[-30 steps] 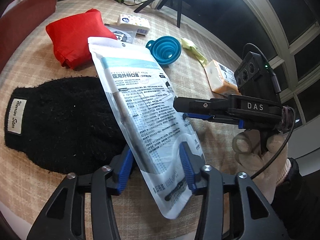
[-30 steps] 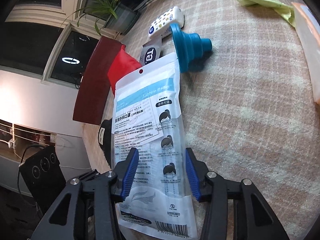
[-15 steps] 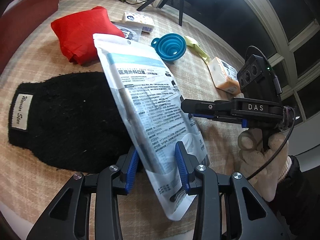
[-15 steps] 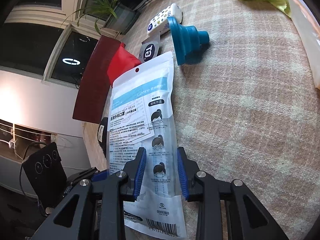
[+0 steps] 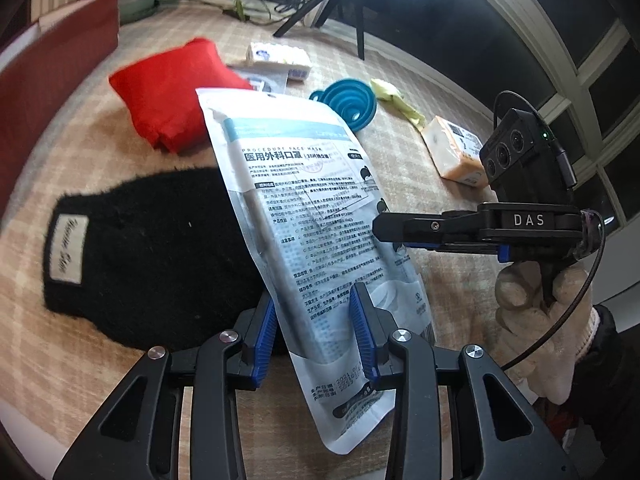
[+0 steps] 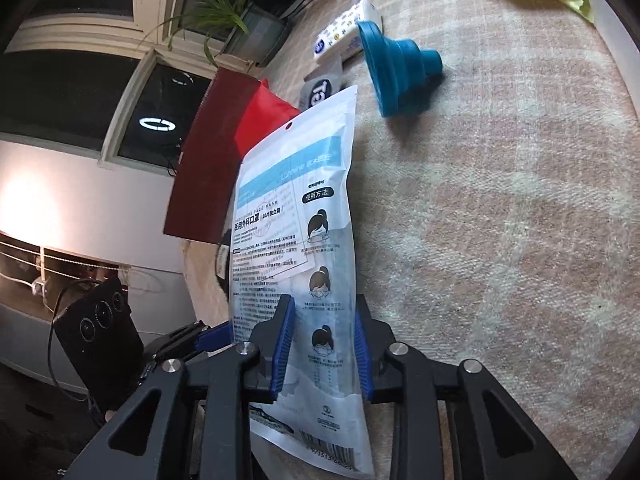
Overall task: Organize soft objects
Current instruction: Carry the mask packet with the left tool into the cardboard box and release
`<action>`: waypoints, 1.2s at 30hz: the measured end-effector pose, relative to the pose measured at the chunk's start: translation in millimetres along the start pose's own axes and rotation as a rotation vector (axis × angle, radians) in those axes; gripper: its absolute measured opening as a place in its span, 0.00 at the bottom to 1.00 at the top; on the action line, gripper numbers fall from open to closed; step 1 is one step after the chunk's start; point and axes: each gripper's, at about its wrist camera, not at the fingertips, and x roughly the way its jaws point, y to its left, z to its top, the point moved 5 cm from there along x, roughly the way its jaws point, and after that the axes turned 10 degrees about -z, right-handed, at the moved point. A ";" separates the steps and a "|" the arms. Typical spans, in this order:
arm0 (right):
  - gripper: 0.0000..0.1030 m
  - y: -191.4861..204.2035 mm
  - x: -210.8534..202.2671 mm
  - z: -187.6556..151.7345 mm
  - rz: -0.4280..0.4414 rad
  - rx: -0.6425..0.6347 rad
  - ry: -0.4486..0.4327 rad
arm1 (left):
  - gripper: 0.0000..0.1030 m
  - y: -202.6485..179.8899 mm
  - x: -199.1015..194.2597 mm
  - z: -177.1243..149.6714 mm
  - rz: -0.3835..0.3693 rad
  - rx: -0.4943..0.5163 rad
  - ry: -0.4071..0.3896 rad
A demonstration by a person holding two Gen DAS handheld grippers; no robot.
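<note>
Both grippers hold 1 mask pack [image 5: 304, 208]: left gripper [image 5: 314, 330] clamped, right gripper [image 6: 322, 348] closing. Only left view shows the black hat [image 5: 152, 256], lower left.

One mask pack [image 5: 304, 216], one black hat [image 5: 152, 256], one funnel [image 5: 350, 102], perhaps two tissue packs [image 5: 456, 152].

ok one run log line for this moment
phase: handover in air | item: face mask pack | left gripper: shut on pack | right gripper: jaws closing on pack | under: black hat
</note>
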 end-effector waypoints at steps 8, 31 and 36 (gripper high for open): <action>0.23 30.4 -19.2 8.7 -0.036 -0.026 -0.057 | 0.33 -4.9 -18.8 15.2 0.011 0.037 -0.037; 0.23 204.1 19.0 84.0 -0.043 -0.068 -0.143 | 0.33 74.7 -142.1 91.6 0.045 0.095 -0.154; 0.23 249.9 49.8 110.4 -0.043 -0.081 -0.148 | 0.33 111.2 -173.6 112.6 0.058 0.102 -0.171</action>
